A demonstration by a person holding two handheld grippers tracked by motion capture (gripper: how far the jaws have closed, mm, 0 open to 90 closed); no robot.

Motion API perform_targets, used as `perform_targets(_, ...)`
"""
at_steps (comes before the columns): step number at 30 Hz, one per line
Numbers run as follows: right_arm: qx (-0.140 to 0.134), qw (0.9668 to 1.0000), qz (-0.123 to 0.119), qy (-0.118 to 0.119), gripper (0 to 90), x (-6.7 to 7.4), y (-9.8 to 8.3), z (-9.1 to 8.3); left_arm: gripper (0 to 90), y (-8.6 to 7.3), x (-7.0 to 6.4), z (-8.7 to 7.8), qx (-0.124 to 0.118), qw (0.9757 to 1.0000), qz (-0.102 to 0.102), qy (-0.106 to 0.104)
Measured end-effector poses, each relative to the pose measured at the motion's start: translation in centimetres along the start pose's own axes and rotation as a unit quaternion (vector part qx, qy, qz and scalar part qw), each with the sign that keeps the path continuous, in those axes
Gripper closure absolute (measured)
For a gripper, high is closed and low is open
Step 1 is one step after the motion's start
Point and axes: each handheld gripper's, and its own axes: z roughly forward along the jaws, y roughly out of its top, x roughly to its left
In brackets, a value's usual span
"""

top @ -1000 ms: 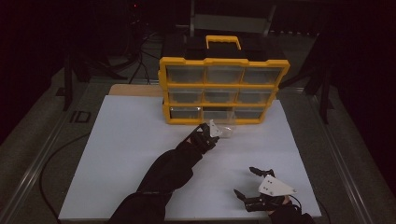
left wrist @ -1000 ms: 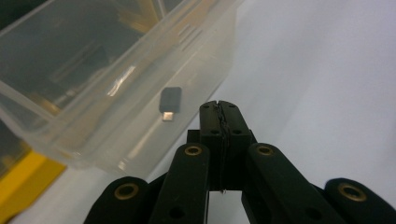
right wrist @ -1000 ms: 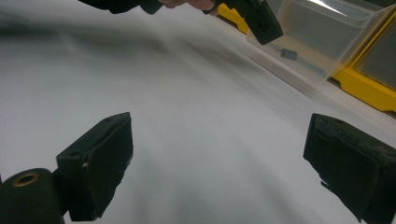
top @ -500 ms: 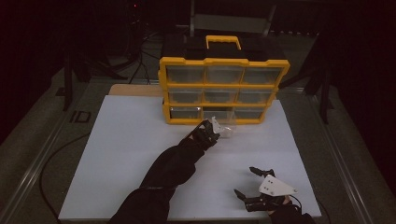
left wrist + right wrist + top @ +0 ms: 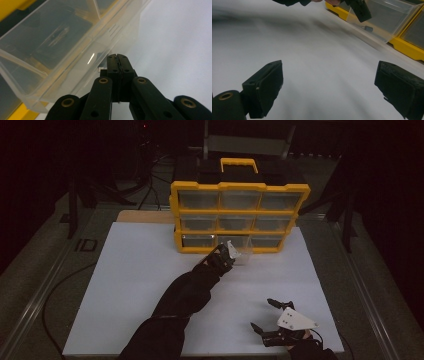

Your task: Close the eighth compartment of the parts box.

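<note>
A yellow organizer (image 5: 240, 212) with clear drawers stands at the back of the white board (image 5: 140, 285). Its bottom middle drawer (image 5: 241, 249) is pulled partway out. My left gripper (image 5: 229, 252) is shut, its tips right at that drawer's front wall (image 5: 75, 62); the left gripper view shows its jaws (image 5: 117, 57) pressed together with nothing visible between them. My right gripper (image 5: 263, 314) rests open near the board's front right edge, with bare white board between its pads (image 5: 265, 87). A small dark part (image 5: 368, 28) lies inside the open drawer (image 5: 387, 17).
A black lid with a yellow handle (image 5: 239, 165) tops the organizer. A person's dark sleeve (image 5: 185, 295) crosses the middle of the board. A cable (image 5: 55, 290) runs along the left of the table, and stands rise in the dark behind it.
</note>
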Motion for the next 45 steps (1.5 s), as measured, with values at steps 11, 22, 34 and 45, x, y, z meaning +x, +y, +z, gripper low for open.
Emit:
perform_targets(11, -0.001, 1.0, 0.003, -0.002, 8.4, 0.0, 0.0, 0.0, 89.5, 0.3, 0.5, 0.5, -0.019, 0.9997, -0.006, 0.016)
perform_targets(22, -0.005, 0.9999, 0.004, -0.008, 8.4, -0.1, 0.1, -0.1, 89.4, 0.7, 1.6, 1.1, -0.042, 0.9988, -0.011, 0.022)
perform_targets(34, -0.003, 0.9999, 0.005, -0.01, 8.4, -0.1, 0.1, -0.1, 89.4, 1.2, 2.2, 2.0, -0.038, 0.9983, -0.011, 0.042)
perform_targets(45, -0.005, 0.9999, 0.009, -0.011, 8.4, -0.2, 0.0, -0.1, 89.4, 1.3, 2.6, 2.7, -0.036, 0.9975, -0.013, 0.059)
